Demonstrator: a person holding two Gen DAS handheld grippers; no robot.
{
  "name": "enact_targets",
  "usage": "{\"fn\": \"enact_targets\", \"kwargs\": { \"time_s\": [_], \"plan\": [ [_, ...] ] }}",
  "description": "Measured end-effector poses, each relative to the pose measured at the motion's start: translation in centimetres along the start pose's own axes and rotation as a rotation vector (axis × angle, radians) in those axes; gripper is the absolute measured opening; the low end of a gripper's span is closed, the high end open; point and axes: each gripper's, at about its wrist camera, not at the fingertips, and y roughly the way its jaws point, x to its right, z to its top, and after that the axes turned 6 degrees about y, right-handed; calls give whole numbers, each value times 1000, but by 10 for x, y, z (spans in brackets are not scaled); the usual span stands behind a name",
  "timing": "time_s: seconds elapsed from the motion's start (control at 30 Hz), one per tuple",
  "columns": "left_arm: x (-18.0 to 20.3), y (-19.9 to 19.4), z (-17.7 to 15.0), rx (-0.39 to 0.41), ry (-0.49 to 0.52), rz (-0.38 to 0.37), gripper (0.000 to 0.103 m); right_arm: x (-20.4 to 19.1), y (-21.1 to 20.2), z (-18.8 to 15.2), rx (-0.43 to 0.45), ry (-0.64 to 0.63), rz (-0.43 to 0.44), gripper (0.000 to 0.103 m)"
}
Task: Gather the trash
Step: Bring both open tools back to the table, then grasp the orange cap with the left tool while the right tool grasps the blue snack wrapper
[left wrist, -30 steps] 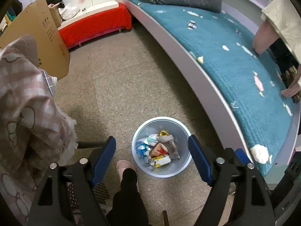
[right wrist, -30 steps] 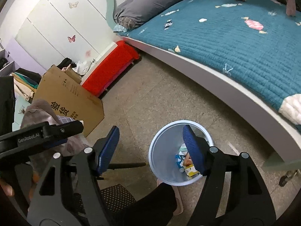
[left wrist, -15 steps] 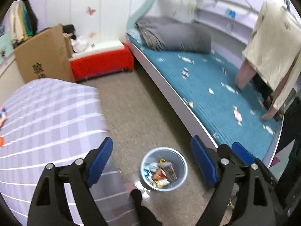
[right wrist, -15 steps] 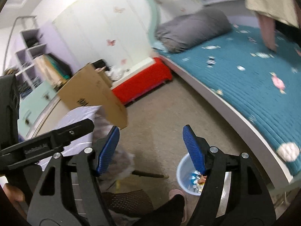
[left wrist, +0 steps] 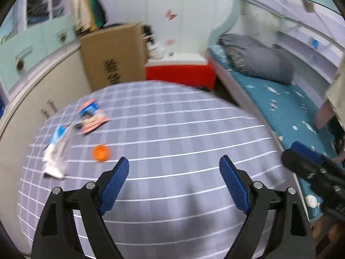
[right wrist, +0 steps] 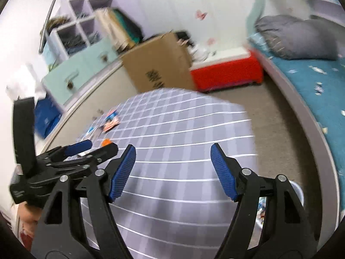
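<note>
Left wrist view shows both the left gripper (left wrist: 174,168) and right gripper (right wrist: 173,160) wide apart and empty, while light, crinkly wrappers (left wrist: 91,116) near the table's (left wrist: 194,129) far-left edge look easiest pinched by an edge.

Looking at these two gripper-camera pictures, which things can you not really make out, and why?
- Trash bin, right wrist view: mostly hidden behind the right gripper's arm; its contents cannot be told.
- Wrappers on the checked table, left wrist view: motion blur makes their print unreadable.
- Orange round thing, left wrist view: too blurred to identify.
- Cardboard box, both views: lettering smeared.
- Left gripper: open, nothing between its fingers.
</note>
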Motion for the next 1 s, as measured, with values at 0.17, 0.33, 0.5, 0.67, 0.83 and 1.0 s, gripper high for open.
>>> {"fn": "enact_targets", "kwargs": {
  "time_s": [0.17,0.33,0.5,0.67,0.83,1.0],
  "plan": [
    [-70,25,-12,-50,-88,30,84,-41,47,9,-95,-31,25,71],
    [-104,46,-15,-72,-148,29,84,-64,83,12,-155,-45,27,71],
    [-112,65,-13,-101,-145,-15,66,-73,107,12,-184,-49,21,71],
    [-110,79,-10,-117,-128,-17,30,-76,123,15,-200,-47,12,71],
    [-130,61,-6,-60,-173,-42,29,-88,138,23,-203,-61,8,71],
    [-173,24,6,45,-244,22,29,-118,163,31,-212,-107,16,71]
  ]
}}
